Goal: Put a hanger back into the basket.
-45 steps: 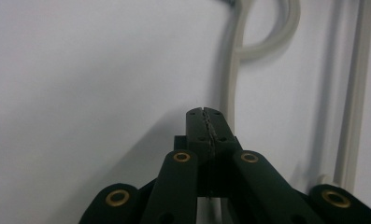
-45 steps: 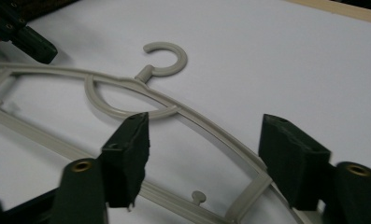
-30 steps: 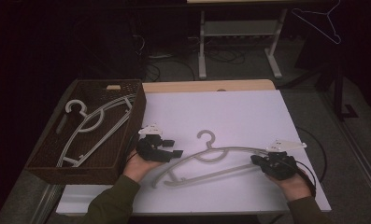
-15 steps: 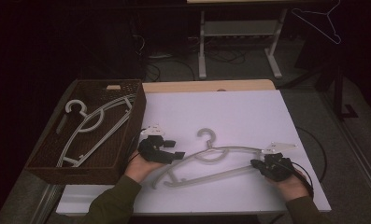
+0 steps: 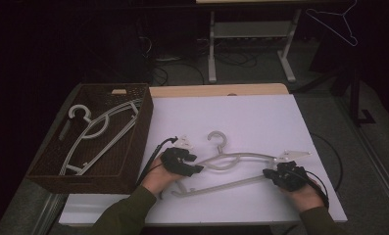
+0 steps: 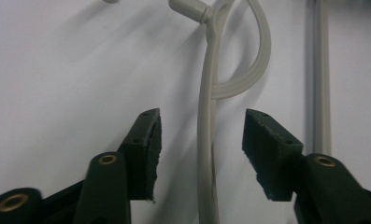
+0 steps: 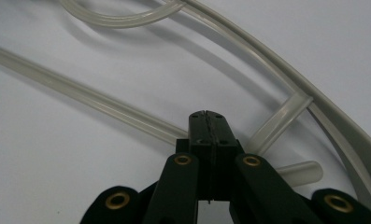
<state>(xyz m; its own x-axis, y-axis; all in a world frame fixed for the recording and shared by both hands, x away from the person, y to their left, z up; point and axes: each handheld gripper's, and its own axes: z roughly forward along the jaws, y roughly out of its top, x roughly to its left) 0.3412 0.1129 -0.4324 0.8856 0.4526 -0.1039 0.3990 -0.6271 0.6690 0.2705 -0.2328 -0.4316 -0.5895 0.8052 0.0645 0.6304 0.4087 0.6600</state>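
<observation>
A pale plastic hanger (image 5: 241, 157) lies flat on the white table (image 5: 241, 117), its hook (image 5: 216, 139) pointing away from me. My left gripper (image 5: 194, 169) is at the hanger's left shoulder. In the left gripper view (image 6: 199, 144) it is open, with the hanger's arm (image 6: 205, 107) running between the jaws and touching neither. My right gripper (image 5: 270, 175) is at the hanger's right end. In the right gripper view (image 7: 206, 116) its jaws are pressed together, and the lower bar (image 7: 94, 100) passes under the tips.
A brown wicker basket (image 5: 144, 128) stands at the table's left edge and holds other pale hangers (image 5: 96, 128). Beyond the table are a metal stand (image 5: 251, 34) and a wire hanger (image 5: 336, 22) in the dark. The table's far half is bare white.
My right gripper has crept a little to the left along the hanger's right end. The hanger and my left gripper have hardly shifted.
</observation>
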